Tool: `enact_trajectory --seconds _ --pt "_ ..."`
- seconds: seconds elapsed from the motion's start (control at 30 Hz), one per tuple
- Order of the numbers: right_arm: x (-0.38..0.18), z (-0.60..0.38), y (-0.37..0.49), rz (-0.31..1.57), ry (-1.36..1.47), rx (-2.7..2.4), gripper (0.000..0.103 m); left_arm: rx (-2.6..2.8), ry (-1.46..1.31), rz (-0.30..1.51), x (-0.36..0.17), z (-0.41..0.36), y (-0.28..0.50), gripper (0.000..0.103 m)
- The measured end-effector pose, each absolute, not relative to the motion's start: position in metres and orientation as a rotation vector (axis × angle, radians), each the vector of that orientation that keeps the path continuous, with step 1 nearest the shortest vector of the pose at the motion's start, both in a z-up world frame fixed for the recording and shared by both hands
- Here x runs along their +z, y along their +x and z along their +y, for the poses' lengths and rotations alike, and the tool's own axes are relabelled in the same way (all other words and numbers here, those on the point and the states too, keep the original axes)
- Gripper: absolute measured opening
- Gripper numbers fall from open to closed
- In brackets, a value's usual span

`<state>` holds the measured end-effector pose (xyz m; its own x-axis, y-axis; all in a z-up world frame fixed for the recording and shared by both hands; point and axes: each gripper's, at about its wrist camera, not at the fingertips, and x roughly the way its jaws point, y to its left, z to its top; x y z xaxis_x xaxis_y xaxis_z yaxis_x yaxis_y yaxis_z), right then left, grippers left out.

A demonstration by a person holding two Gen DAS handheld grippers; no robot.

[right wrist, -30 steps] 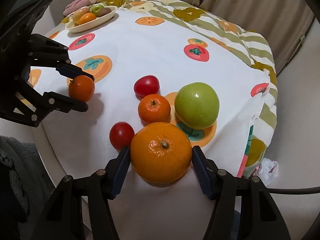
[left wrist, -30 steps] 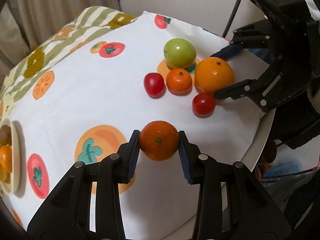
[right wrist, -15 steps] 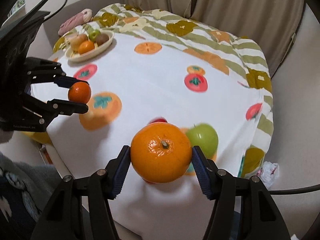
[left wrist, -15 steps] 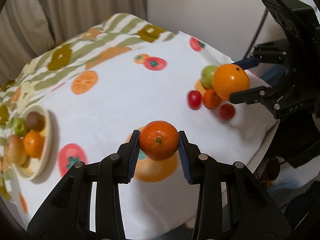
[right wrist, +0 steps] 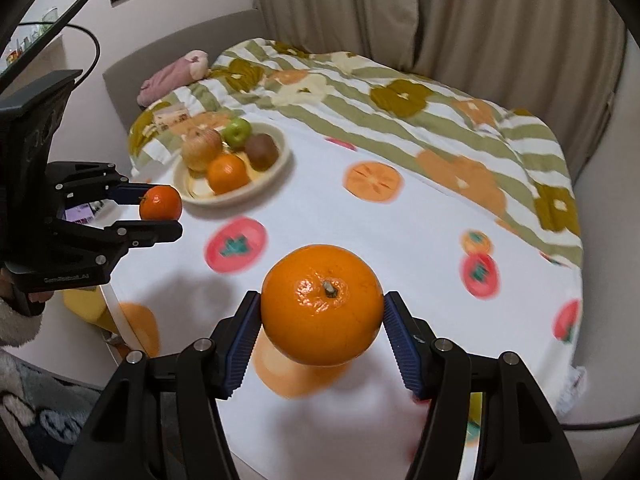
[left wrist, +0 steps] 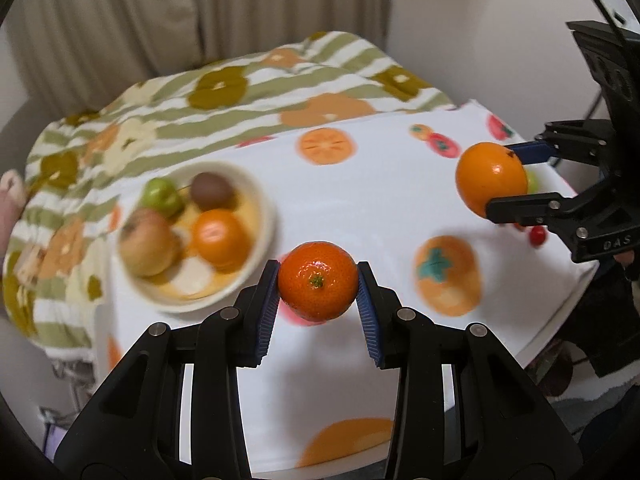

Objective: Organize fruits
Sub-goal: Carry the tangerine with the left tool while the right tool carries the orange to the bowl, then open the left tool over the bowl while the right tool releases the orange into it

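Both fruits are up and off the surface (right wrist: 400, 240) now! A second ago my left gripper (left wrist: 318, 286) had the small, deep-orange mandarin (left wrist: 317, 286) low beside the loose pile, and my right gripper (right wrist: 322, 320) was only bracketing the big, smooth orange (right wrist: 322, 304) where it sat. Now each gripper is clamped on its fruit, blue pads pressed to both sides, carrying it over the white cloth printed with persimmons.

The view has swung, too: the shallow cream bowl (left wrist: 256, 276) has gone from a sliver at the left edge to just ahead of the mandarin. It already holds a russet apple (left wrist: 148, 242), a small green apple (left wrist: 160, 198), a brown kiwi-like fruit (left wrist: 211, 191) and another orange (left wrist: 221, 237), though it's blurred, so I can't swear to the brown one.

So the carry is about finished on the left; I'd say the mandarin drops into the open front of the bowl first. The big orange trails, well apart from the bowl. One small red tomato (left wrist: 537, 235) peeks out behind my right gripper, left for later.
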<state>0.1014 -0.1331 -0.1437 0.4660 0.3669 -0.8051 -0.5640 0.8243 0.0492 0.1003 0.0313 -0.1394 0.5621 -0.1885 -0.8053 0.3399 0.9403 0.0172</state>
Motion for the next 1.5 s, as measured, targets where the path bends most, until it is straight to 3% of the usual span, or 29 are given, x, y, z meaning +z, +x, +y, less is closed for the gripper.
enact_trajectory --seconds 0.4,0.9,0.97,1.0,1.03,1.1,1.5 --pt "-0.158 -0.038 0.141 0.934 -0.171 0.588 0.058 -0.263 0.156 0.977 -0.174 0.120 0.152 0.042" --pt "-0.179 -0.007 0.178 0.982 -0.088 0.510 0.058 -0.337 0.205 1.016 -0.204 0.124 0.190 0.042" --pt "-0.178 -0.007 0.181 0.981 -0.085 0.503 0.057 -0.342 0.199 1.013 -0.202 0.125 0.189 0.048" --pt "-0.178 -0.006 0.183 0.981 -0.084 0.500 0.057 -0.353 0.193 1.006 -0.199 0.126 0.188 0.062" --pt "-0.177 -0.006 0.183 0.980 -0.083 0.499 0.057 -0.358 0.187 0.998 -0.197 0.126 0.185 0.084" --pt "-0.176 -0.006 0.186 0.978 -0.085 0.498 0.057 -0.337 0.189 0.952 -0.189 0.129 0.179 0.103" --pt "-0.175 0.006 0.202 0.976 -0.119 0.518 0.057 -0.291 0.149 0.932 -0.173 0.150 0.165 0.103"
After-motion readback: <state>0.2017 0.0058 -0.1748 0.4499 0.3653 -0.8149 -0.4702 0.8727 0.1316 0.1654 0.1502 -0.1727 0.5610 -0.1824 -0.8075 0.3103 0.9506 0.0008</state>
